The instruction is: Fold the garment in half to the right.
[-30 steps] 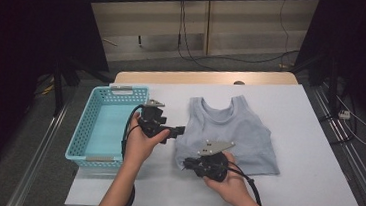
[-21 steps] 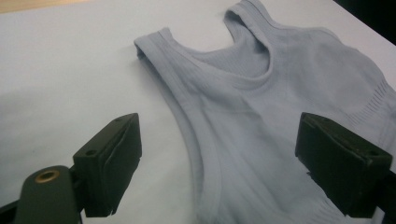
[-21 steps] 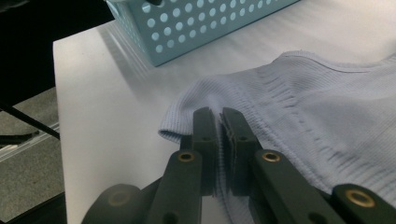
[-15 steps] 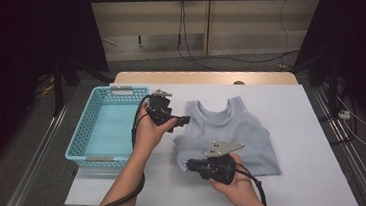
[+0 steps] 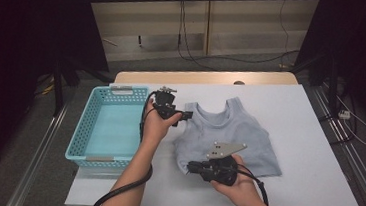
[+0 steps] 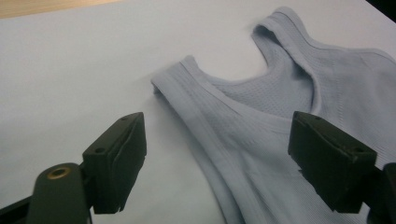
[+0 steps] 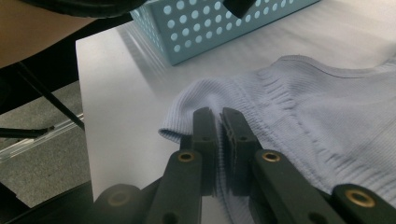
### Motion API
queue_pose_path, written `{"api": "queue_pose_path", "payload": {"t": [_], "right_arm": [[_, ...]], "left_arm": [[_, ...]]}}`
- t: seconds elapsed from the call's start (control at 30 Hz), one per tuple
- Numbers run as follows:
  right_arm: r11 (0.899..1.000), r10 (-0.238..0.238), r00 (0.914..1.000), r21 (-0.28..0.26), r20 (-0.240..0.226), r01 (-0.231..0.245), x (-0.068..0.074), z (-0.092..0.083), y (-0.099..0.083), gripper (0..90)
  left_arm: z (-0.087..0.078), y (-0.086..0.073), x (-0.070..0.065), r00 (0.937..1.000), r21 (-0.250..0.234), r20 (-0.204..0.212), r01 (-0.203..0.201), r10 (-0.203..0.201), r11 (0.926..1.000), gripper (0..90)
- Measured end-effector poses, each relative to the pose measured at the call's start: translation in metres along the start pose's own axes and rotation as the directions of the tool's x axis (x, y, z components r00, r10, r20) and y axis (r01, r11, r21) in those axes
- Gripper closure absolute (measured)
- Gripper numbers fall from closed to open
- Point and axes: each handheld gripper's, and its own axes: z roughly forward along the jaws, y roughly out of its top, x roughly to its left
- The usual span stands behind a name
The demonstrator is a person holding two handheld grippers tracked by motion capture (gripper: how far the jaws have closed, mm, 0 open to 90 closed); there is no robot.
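The left forearm rises from six o'clock, its hand holding the left tongs [image 5: 186, 116] level at the vest's [image 5: 233, 137] shoulder strap toward nine o'clock — jaws wide, just been closing a little, nothing pinched yet. The right hand [image 5: 237, 180] lies low at the hem toward six o'clock, the right tongs [image 7: 219, 122] clamped on the ribbed corner. The vest lies flat on the white worktop [image 5: 311, 159] beside the blue basket [image 5: 111, 127]. The grey plate hides part of the hem — the basket's inside is dim.

Pale blue-grey ribbed tank top [image 5: 228, 137]; light blue perforated basket [image 5: 83, 139].
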Motion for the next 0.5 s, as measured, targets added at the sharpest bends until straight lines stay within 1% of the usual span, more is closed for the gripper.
{"api": "queue_pose_path", "payload": {"t": [0.07,0.17,0.2,0.27,0.37,0.5], "right_arm": [[1.000,0.002,1.0000,-0.001,-0.001,-0.002,0.000,-0.001,-0.001,85.5],[1.000,0.008,0.9999,0.001,-0.008,-0.008,0.001,-0.002,-0.001,85.5],[1.000,0.009,0.9999,0.003,-0.009,-0.009,0.001,-0.001,-0.002,85.5],[1.000,0.004,0.9999,0.007,-0.011,-0.004,0.003,-0.001,-0.002,85.5],[1.000,-0.001,0.9998,0.011,-0.019,0.001,0.003,-0.001,-0.003,85.5],[1.000,0.003,0.9996,0.006,-0.026,-0.003,0.004,-0.003,-0.003,85.4]], "left_arm": [[0.004,0.000,0.003,0.9998,0.001,0.009,0.017,-0.017,0.9999,20.2],[0.011,-0.001,0.007,0.9996,0.007,-0.013,0.025,-0.025,0.9997,21.9],[0.013,-0.002,0.008,0.9995,0.009,-0.013,0.030,-0.030,0.9995,22.3],[0.016,-0.002,0.009,0.9995,0.007,-0.022,0.025,-0.025,0.9997,24.9],[0.025,-0.004,0.011,0.9995,0.017,-0.021,0.025,-0.025,0.9995,27.9],[0.035,-0.007,0.014,0.9991,0.014,-0.033,0.026,-0.025,0.9996,32.9]]}}
